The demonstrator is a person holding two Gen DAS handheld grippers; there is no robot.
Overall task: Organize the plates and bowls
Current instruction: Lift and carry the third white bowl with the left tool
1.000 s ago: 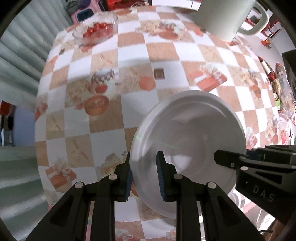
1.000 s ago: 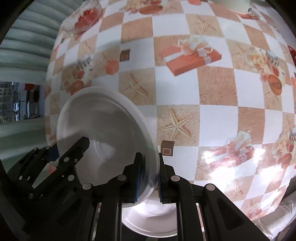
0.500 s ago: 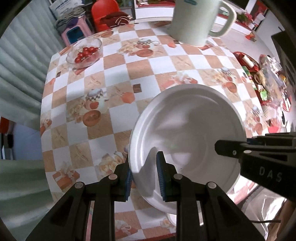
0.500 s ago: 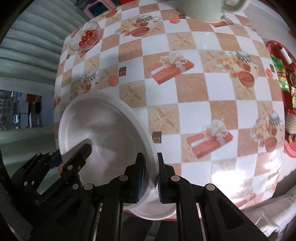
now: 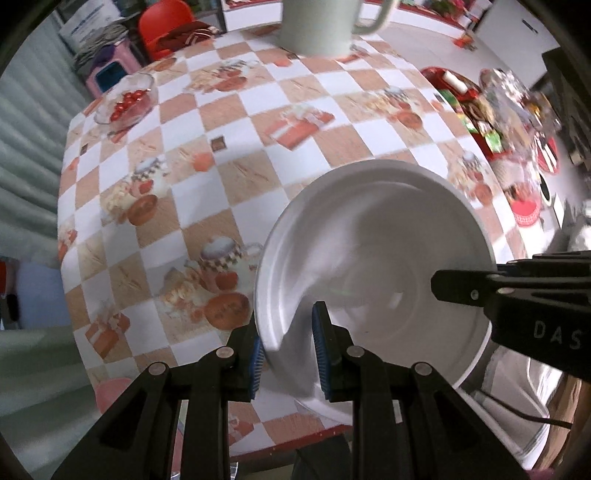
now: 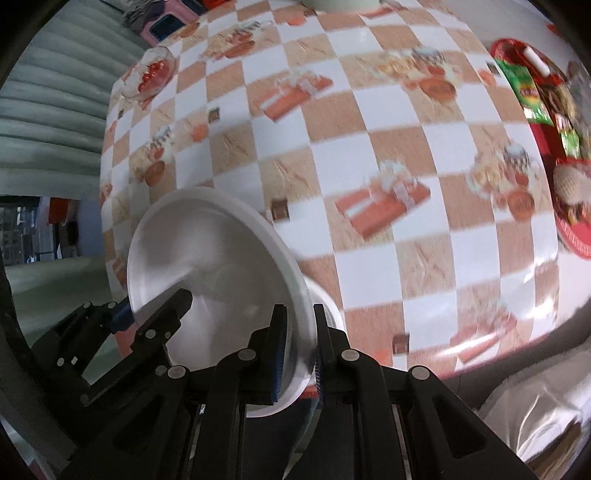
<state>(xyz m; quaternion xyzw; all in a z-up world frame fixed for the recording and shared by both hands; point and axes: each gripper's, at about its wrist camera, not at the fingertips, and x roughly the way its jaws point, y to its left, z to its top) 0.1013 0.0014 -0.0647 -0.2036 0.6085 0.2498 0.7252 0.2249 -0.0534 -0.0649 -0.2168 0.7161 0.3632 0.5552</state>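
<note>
A checkered tablecloth (image 5: 258,122) bears a cherry bowl (image 5: 125,98) and mug (image 5: 317,26).

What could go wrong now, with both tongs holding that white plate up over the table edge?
1. The plate is pinched only at its rim, by the left tongs and the right tongs. If the hands drift apart or twist, it could slip out.
2. It hangs over the table edge, so a drop may reach the floor.
3. A second white dish sits right beneath; lowering carelessly could knock it off.
</note>
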